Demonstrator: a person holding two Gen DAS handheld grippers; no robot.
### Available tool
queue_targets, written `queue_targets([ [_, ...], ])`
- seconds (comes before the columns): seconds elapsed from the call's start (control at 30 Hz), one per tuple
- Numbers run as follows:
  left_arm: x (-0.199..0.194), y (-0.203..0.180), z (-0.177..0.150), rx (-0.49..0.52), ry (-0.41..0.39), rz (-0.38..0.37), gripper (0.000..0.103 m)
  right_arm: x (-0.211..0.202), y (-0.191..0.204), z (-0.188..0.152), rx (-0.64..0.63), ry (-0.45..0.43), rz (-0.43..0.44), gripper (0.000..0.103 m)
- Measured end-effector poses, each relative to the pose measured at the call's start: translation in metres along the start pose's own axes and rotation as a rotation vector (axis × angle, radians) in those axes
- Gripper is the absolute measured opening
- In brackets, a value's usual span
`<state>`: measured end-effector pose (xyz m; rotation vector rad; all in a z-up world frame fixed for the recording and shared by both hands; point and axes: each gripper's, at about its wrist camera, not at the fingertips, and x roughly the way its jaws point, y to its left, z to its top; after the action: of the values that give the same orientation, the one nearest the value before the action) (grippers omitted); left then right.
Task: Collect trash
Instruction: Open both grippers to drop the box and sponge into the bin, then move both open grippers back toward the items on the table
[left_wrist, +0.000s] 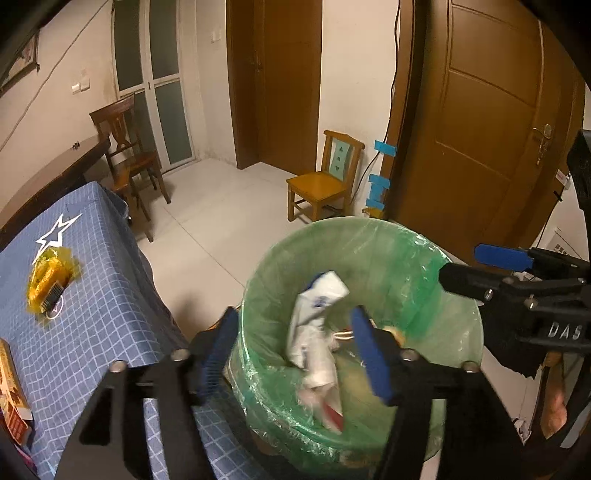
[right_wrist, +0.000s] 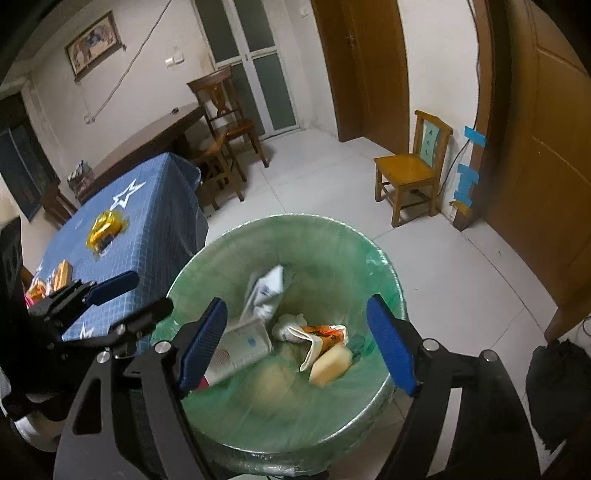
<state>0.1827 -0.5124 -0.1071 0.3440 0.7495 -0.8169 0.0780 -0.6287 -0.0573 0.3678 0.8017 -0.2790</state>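
A bin with a green liner (left_wrist: 388, 258) (right_wrist: 332, 236) stands on the floor beside the blue table. My left gripper (left_wrist: 295, 350) is open over its rim; a white and blue wrapper (left_wrist: 314, 325) is blurred between the fingers, inside the bin. My right gripper (right_wrist: 295, 343) is open and empty above the bin. In the bin lie the white wrapper (right_wrist: 258, 295), an orange wrapper (right_wrist: 325, 332) and a yellowish lump (right_wrist: 330, 365). A yellow wrapper (left_wrist: 50, 280) (right_wrist: 105, 229) lies on the table.
The blue checked tablecloth (left_wrist: 92, 295) (right_wrist: 147, 221) covers the table at the left. Orange packets (right_wrist: 61, 275) and a box (left_wrist: 11, 398) lie near its edge. A small wooden chair (left_wrist: 321, 181) (right_wrist: 413, 170) and a dark chair (left_wrist: 129, 155) stand on the tiled floor.
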Motion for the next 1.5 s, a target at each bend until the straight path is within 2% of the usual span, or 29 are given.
queue_targets([
  [0.17, 0.001, 0.001, -0.005, 0.007, 0.005, 0.0, 0.076, -0.002, -0.004, -0.002, 0.014, -0.002, 0.001, 0.075],
  [0.5, -0.014, 0.007, -0.012, 0.005, -0.009, 0.0, 0.077, -0.011, 0.003, -0.003, -0.001, -0.025, -0.009, 0.075],
  [0.63, -0.03, 0.016, -0.015, -0.001, -0.023, 0.004, 0.077, -0.027, 0.018, -0.005, -0.017, -0.069, -0.013, 0.075],
  [0.8, -0.071, 0.038, -0.03, -0.024, -0.065, 0.011, 0.077, -0.063, 0.055, -0.019, -0.076, -0.199, 0.052, 0.075],
  [0.9, -0.097, 0.065, -0.053, -0.043, -0.073, 0.031, 0.077, -0.071, 0.09, -0.036, -0.146, -0.233, 0.102, 0.078],
  [1.0, -0.126, 0.108, -0.088, -0.104, -0.069, 0.063, 0.077, -0.068, 0.117, -0.05, -0.195, -0.231, 0.147, 0.081],
  [1.2, -0.186, 0.199, -0.149, -0.216, -0.068, 0.161, 0.077, -0.043, 0.17, -0.068, -0.258, -0.155, 0.257, 0.081],
  [1.3, -0.221, 0.252, -0.181, -0.273, -0.064, 0.251, 0.077, -0.032, 0.2, -0.075, -0.305, -0.113, 0.298, 0.082],
  [1.4, -0.261, 0.32, -0.217, -0.417, -0.064, 0.329, 0.077, -0.03, 0.231, -0.085, -0.361, -0.092, 0.328, 0.083],
  [1.5, -0.293, 0.373, -0.247, -0.542, -0.069, 0.423, 0.077, -0.025, 0.265, -0.095, -0.42, -0.065, 0.374, 0.083],
])
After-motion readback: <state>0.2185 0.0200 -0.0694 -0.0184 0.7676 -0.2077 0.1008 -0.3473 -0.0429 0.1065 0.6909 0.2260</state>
